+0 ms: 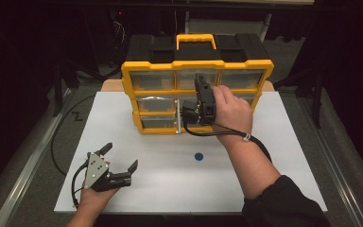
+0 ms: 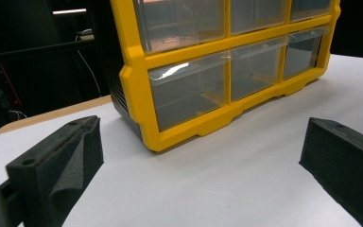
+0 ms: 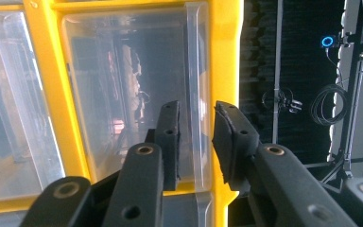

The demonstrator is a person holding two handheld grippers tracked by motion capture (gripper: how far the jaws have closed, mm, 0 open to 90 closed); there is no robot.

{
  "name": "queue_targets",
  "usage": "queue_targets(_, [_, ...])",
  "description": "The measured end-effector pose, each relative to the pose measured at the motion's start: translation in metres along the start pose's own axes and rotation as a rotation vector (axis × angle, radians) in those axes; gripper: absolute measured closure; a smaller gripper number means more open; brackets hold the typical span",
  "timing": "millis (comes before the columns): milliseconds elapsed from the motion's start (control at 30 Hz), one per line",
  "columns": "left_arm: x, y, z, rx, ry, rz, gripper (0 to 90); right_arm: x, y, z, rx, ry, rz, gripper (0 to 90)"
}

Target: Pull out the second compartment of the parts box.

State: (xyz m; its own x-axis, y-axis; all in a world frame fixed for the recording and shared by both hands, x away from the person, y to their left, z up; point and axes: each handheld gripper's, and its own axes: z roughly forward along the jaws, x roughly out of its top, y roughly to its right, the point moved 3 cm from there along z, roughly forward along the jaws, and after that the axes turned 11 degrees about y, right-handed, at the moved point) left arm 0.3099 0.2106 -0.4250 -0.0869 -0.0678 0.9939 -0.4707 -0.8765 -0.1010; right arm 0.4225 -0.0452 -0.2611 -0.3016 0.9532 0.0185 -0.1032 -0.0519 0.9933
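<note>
Nearest the person, the left gripper [image 1: 118,166] just sits on the white table [image 1: 274,179] with its claw spread wide and nothing in it, well apart from the action. A small blue dot [image 1: 198,156] marks the table between the 2 hands. Farther back, the right gripper [image 1: 202,97] is up against the front of the yellow organizer [image 1: 170,66], which stands upright at the far edge. In the right gripper view its claw [image 3: 196,137] has pinched down on the lip of a clear drawer [image 3: 123,94], with 1 pad inside the drawer front and 1 outside, right beside the yellow frame. My worry: that lip is thin and slick, so a crooked pull could slip the pads off, or drag the whole box forward since nothing braces it. Count from the high view: 2 grippers, 1 organizer, 1 carry handle [image 1: 196,40] and 3 rows of drawers, 3 across the top; the right hand hides part of the lower rows.
</note>
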Motion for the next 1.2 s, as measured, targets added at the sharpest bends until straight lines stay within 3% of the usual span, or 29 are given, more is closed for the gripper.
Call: queue_targets(1200, [0.001, 0.000, 0.000, -0.002, 0.004, -0.005, 0.8, 0.002, 0.004, 0.015, 0.008, -0.034, -0.011, 84.5])
